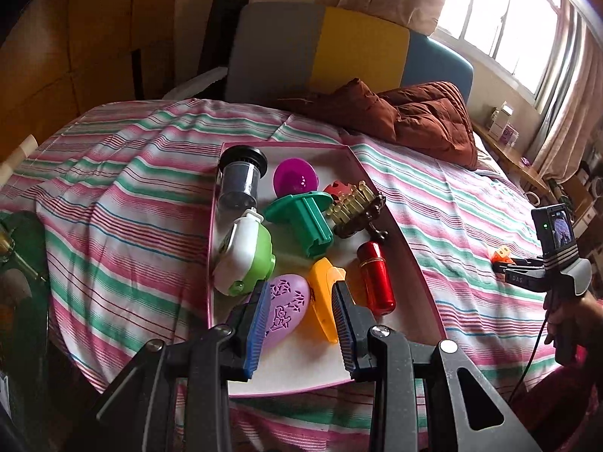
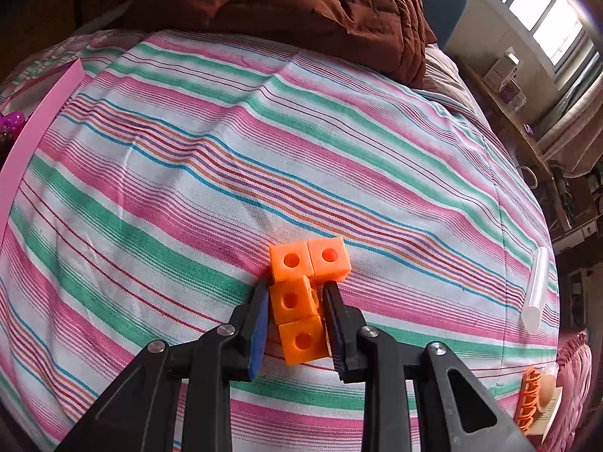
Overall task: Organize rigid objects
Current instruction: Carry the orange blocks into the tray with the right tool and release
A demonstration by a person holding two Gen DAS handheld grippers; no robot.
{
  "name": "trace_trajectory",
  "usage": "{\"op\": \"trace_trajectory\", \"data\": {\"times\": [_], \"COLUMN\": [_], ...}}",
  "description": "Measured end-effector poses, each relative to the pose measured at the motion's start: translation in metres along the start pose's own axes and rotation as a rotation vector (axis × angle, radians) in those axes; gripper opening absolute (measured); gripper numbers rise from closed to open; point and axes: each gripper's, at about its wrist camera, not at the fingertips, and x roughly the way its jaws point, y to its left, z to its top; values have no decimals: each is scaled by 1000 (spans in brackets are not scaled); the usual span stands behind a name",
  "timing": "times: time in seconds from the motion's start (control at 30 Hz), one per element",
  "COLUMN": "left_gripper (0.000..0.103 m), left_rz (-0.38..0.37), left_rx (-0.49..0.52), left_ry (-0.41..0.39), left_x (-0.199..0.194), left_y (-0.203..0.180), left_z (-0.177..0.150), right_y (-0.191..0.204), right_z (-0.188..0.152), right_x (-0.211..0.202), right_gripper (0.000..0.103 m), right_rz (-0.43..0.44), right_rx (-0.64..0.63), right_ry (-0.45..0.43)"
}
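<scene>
- Striped cotton sheet (image 2: 188, 188) covers the bed, pink, green and white, gently wrinkled; a rumpled brown quilt (image 1: 414, 116) lies at the far end.
- Orange plastic cubes (image 2: 301, 293), each with a round hole and joined into one angular piece, sit on the sheet; the right hand-held gripper (image 2: 296, 324) has its blue pads against two of the cubes, clamped on them.
- Open sheet lies all around the cubes; a clear plastic tube (image 2: 535, 293) rests well apart near the bed's right edge.
- Shallow pink-rimmed tray (image 1: 414, 263) holds a red metal cylinder (image 1: 377, 275), orange wedge (image 1: 324, 301), lilac pierced oval (image 1: 286, 309), green spool (image 1: 305, 218), magenta bowl (image 1: 294, 177) and grey cylinder (image 1: 241, 180).
- Left hand-held gripper (image 1: 301, 320) hovers over the tray's near end, jaws apart, holding nothing.
</scene>
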Motion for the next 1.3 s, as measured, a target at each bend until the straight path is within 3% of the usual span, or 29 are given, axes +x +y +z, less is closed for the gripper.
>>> {"op": "trace_trajectory", "data": {"times": [0.17, 0.37, 0.53, 0.73, 0.9, 1.2, 1.3], "left_gripper": [34, 34, 34, 34, 34, 34, 34], "left_rz": [10, 21, 43, 62, 67, 71, 71], "left_rx": [-19, -40, -61, -84, -86, -105, -108], "left_ry": [-5, -15, -18, -11, -12, -4, 0], "left_x": [-2, -6, -10, -9, -10, -7, -5], "left_y": [8, 20, 32, 42, 45, 53, 55], "left_z": [-1, -5, -8, -11, -13, -15, -15], "right_y": [4, 8, 33, 90, 150, 223, 235], "right_z": [-5, -13, -10, 7, 17, 35, 42], "right_x": [-7, -17, -39, -89, -117, -106, -91], "right_gripper": [27, 27, 27, 27, 27, 27, 29], "right_rz": [31, 157, 262, 430, 531, 619, 596], "right_rx": [36, 110, 115, -1, -126, -229, -235], "right_ry": [33, 47, -25, -156, -208, -145, -106]}}
